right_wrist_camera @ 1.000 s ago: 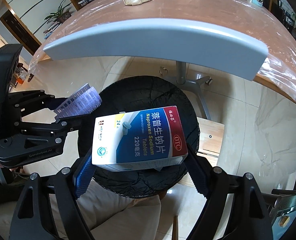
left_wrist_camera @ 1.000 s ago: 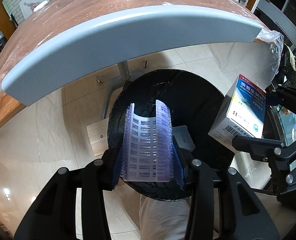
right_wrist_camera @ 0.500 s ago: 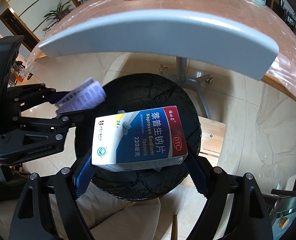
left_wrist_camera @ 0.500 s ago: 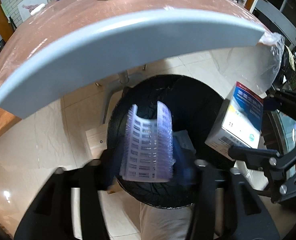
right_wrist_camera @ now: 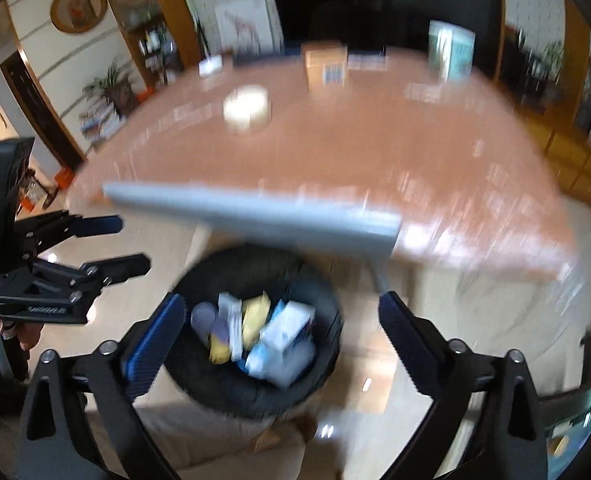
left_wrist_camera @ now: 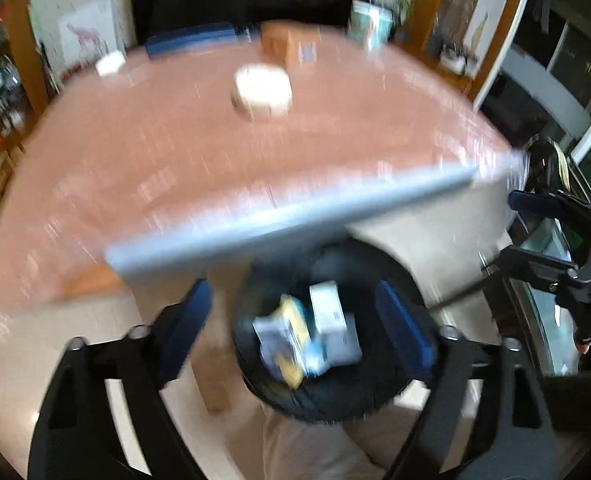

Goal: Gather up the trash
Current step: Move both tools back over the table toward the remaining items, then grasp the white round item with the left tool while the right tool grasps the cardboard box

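Looks like someone's home, living or dining room. Big reddish-brown bench (right_wrist_camera: 335, 152) under a clear plastic cover, glossy beige floor tiles (right_wrist_camera: 455, 320), and a black-lined trash bin (right_wrist_camera: 255, 392) tucked under the near edge. Far left there's a potted plant (right_wrist_camera: 113, 84) by a dark doorway, a round framed picture (right_wrist_camera: 79, 7) on the wall and wooden shelves (right_wrist_camera: 151, 40) crammed with bits.

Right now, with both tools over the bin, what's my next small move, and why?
Probably swing toward the table. Both tools, left and right, are opening with nothing between them, the dropped packs lie in the black bin, and a pale wad sits there.
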`<state>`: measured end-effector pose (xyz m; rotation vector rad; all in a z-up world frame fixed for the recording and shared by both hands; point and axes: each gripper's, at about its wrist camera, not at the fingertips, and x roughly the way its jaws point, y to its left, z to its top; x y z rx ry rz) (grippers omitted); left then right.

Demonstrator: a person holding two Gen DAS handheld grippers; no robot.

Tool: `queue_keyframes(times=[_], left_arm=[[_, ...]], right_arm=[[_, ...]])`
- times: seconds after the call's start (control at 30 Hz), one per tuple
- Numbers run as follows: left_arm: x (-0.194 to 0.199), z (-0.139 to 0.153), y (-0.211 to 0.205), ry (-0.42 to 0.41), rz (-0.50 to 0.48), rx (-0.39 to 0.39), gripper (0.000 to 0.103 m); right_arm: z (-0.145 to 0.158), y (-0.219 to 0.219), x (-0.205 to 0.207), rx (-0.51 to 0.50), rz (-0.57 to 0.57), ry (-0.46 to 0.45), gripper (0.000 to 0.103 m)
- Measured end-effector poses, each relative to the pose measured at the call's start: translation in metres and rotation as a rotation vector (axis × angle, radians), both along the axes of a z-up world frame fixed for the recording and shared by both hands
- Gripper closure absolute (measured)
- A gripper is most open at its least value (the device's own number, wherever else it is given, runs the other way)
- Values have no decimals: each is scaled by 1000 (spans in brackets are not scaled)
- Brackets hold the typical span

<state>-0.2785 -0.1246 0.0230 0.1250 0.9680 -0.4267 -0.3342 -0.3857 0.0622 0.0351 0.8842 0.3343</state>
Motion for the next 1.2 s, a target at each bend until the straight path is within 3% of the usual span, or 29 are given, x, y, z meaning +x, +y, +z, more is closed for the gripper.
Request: queue_keyframes(times=[0.1, 0.33, 0.5, 0.8, 0.9, 1.13, 1.2], left_arm=[[17, 24, 2, -84, 33, -10, 4], [86, 28, 1, -82, 33, -10, 4], [122, 11, -7, -79, -18, 53, 4], [155, -4, -36, -42, -81, 82, 5], [162, -6, -40, -20, -62, 59, 9], [174, -16, -45, 17, -30, 52, 36], [175, -17, -46, 12, -28, 56, 42]], right_arm=[[23, -1, 24, 5, -32, -79, 4], [39, 3, 123, 6, -105, -67, 4], [30, 13, 183, -33, -119, -44, 4], [-7, 27, 273, -54, -61, 60, 4], [-17, 32, 291, -59, -35, 77, 4], [-31, 45, 323, -89, 29, 81, 5], [-35, 46, 330, -85, 35, 88, 16]])
